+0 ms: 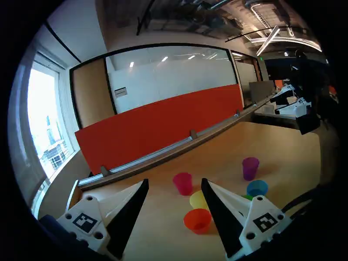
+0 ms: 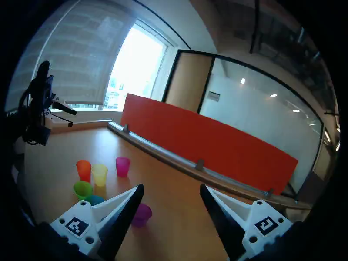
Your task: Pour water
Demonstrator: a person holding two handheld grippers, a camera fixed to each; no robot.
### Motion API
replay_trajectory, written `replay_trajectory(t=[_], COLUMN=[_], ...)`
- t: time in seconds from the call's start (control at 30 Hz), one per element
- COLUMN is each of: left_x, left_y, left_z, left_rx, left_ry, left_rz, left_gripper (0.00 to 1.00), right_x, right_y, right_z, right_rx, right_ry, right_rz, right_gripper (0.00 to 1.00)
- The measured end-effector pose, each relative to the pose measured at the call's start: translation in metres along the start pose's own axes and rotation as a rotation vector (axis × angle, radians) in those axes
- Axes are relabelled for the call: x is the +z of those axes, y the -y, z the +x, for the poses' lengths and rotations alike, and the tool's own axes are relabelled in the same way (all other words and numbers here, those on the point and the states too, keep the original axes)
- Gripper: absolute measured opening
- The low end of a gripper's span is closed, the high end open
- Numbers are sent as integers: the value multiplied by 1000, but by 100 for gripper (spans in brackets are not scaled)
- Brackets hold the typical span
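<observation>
Left hand-held gripper (image 1: 174, 180) and right hand-held gripper (image 2: 171, 185) aloft over worktop (image 1: 278, 143), fingers spread, empty.
Coloured cups (image 1: 198, 220) stand just ahead of the left, between and right of its fingers; from the right, ahead-left. Black-and-white square markers (image 1: 85, 222) on fingers.

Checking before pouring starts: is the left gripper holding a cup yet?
No, the left gripper is open, and the orange cup stands untouched on the table.

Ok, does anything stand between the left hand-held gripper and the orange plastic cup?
Nothing visible. The orange plastic cup is nearest the open left hand-held gripper; the yellow plastic cup stands behind it.
</observation>
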State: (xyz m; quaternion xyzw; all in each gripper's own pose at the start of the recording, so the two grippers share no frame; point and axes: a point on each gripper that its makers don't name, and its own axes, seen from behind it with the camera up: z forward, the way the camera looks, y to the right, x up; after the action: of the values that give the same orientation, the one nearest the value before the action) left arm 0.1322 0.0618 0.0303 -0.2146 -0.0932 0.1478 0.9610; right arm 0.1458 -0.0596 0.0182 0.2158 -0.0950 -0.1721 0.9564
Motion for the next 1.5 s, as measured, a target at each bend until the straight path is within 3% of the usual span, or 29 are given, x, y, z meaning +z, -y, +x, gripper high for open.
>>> replay_trajectory(t=[0.37,0.87,1.27,1.5], left_x=[5,5,6,7], left_y=[-23,-61,-75,-83], left_z=[-1,-17,-28,-34], left_rx=[59,100,81,97], left_ry=[24,106,156,180], left_rz=[-82,-256,-355,-404], left_gripper=[89,89,89,89], right_x=[3,6,4,6], right_y=[18,54,80,93], right_z=[-10,-19,-28,-36], right_rx=[-93,-83,-81,-115], right_ry=[69,143,199,230], right_rz=[98,285,399,448], right_gripper=[100,100,100,100])
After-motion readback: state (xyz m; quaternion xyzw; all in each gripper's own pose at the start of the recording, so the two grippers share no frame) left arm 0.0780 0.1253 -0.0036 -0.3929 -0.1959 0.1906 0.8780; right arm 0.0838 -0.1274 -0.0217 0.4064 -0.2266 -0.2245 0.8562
